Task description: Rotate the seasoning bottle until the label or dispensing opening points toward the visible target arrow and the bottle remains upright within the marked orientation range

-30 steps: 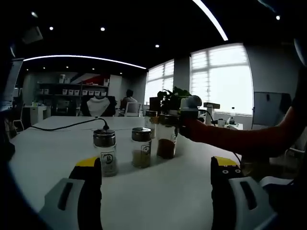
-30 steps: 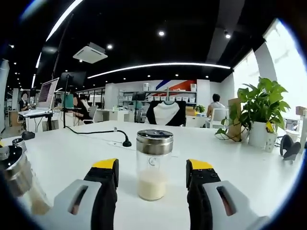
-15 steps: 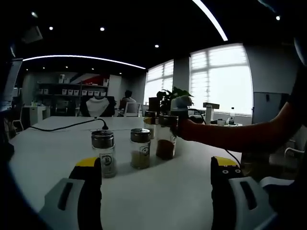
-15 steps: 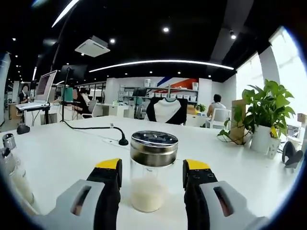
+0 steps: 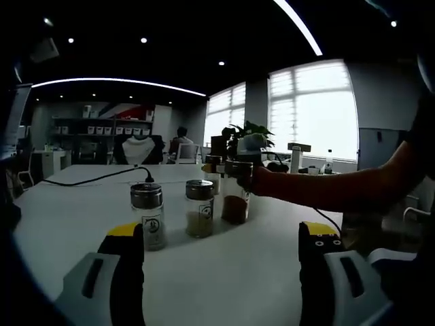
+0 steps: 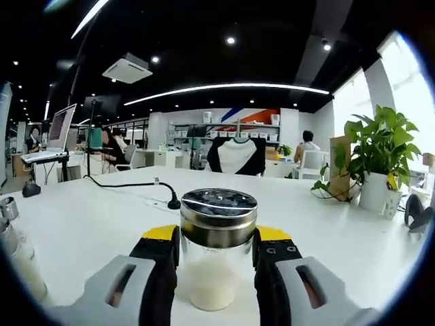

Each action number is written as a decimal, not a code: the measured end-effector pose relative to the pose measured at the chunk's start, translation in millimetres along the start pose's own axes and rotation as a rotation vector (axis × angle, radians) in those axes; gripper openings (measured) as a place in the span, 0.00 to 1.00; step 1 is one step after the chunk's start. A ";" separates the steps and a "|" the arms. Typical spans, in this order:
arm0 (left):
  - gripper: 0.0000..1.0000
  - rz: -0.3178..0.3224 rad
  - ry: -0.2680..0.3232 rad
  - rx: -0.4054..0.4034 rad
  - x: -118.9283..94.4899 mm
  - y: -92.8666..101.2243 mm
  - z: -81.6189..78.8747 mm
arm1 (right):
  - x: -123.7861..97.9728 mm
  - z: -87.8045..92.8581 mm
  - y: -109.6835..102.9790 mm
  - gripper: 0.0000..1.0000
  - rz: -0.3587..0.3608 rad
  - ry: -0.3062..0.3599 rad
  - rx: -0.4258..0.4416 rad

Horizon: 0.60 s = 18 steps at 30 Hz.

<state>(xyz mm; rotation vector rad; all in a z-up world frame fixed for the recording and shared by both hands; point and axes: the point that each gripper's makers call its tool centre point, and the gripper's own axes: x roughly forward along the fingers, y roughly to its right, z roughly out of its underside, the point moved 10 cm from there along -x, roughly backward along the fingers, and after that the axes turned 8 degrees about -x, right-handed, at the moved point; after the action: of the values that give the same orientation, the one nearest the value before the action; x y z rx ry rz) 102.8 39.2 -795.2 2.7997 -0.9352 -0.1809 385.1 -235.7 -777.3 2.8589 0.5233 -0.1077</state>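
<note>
While the right gripper (image 6: 216, 255) sits low at 6 o'clock in the right gripper view, its yellow-tipped jaws pinch the seasoning bottle (image 6: 217, 255) just under the metal lid (image 6: 218, 216), one jaw against each side of the glass. That bottle stands upright on the white table (image 6: 102, 224) and holds a pale powder in its lower part. A black cable (image 6: 129, 185) runs across the table at 10 o'clock, and a potted plant (image 6: 376, 163) stands at 3 o'clock. In the left gripper view, the left gripper (image 5: 221, 248) hangs above the table with its jaws spread wide and nothing between them. Beyond the jaws, toward 12 o'clock, stand three more bottles well apart from the gripper: a labelled bottle (image 5: 149, 215), a yellow-filled bottle (image 5: 200, 208) and a brown-filled bottle (image 5: 236, 192). A forearm (image 5: 340, 193) reaches in from 3 o'clock toward the brown-filled bottle.
</note>
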 end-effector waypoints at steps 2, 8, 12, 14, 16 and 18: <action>0.99 -0.002 -0.001 -0.001 -0.4 -0.3 0.3 | 0.5 0.1 0.3 0.39 -0.004 0.003 0.011; 0.99 -0.002 -0.001 -0.004 -0.2 -0.5 0.8 | -0.2 0.2 3.2 0.39 -0.030 0.011 0.031; 0.99 0.004 -0.006 -0.001 0.5 0.4 1.7 | -2.4 1.0 5.0 0.38 -0.039 0.013 0.035; 0.99 0.005 -0.008 0.000 0.6 0.8 1.7 | -3.9 1.2 6.5 0.38 -0.043 0.010 0.037; 0.99 0.005 -0.006 0.001 0.6 0.7 1.3 | -7.1 1.2 7.5 0.38 -0.053 0.020 0.032; 0.99 0.006 -0.004 -0.001 1.6 0.2 1.0 | -12.3 -0.3 8.1 0.38 -0.058 0.024 0.022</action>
<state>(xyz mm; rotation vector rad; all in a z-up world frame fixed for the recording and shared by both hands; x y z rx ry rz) 103.8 38.0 -796.3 2.7963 -0.9432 -0.1858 376.5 -247.1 -773.8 2.8701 0.6139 -0.0903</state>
